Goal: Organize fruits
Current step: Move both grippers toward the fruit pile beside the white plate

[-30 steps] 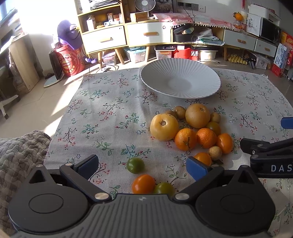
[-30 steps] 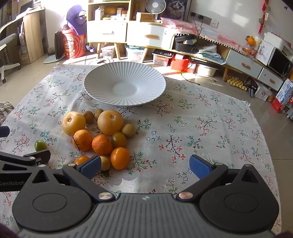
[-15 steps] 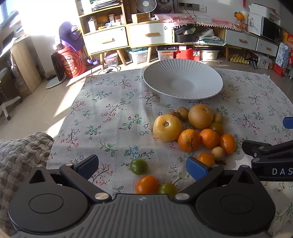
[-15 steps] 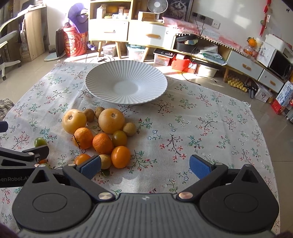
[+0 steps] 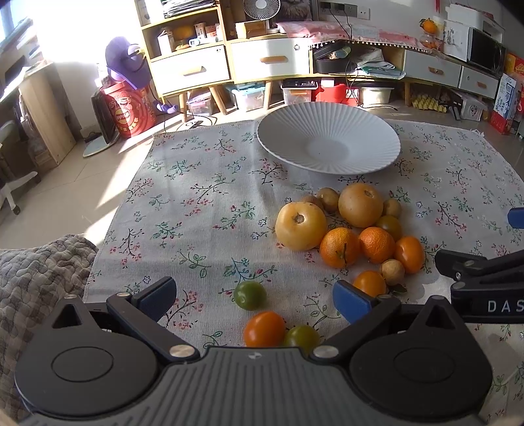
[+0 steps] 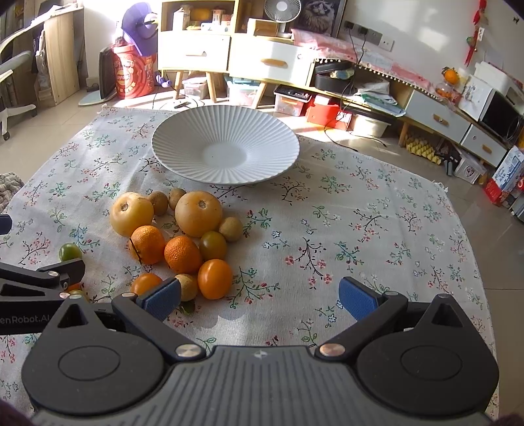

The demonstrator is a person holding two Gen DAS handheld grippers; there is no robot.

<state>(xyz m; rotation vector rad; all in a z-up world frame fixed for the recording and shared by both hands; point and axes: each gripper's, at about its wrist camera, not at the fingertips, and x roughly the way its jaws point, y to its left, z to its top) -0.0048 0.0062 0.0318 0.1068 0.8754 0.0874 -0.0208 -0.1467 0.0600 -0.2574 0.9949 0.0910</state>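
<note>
A white ribbed plate (image 5: 330,137) (image 6: 226,147) sits empty at the far side of a floral cloth (image 5: 203,203). In front of it lies a heap of fruit: two big yellow pears (image 5: 300,225) (image 6: 198,213), several oranges (image 5: 339,246) (image 6: 182,254), small brown fruits (image 6: 231,228). A green tomato (image 5: 249,294), an orange tomato (image 5: 264,329) and a darker green one (image 5: 302,336) lie between my left gripper's (image 5: 253,300) open fingers. My right gripper (image 6: 260,296) is open over bare cloth, its left finger beside an orange tomato (image 6: 214,278). Both hold nothing.
A grey quilted blanket (image 5: 36,281) lies at the cloth's left edge. Behind the cloth stand white drawer cabinets (image 5: 262,59), storage boxes (image 5: 298,91), a red drum (image 5: 129,108) and a fan (image 6: 281,13). Bare cloth stretches right of the fruit (image 6: 376,229).
Both grippers have drawn slightly closer to the fruit and plate, so everything sits a little lower in view. Nothing was taken hold of; both stay open.
</note>
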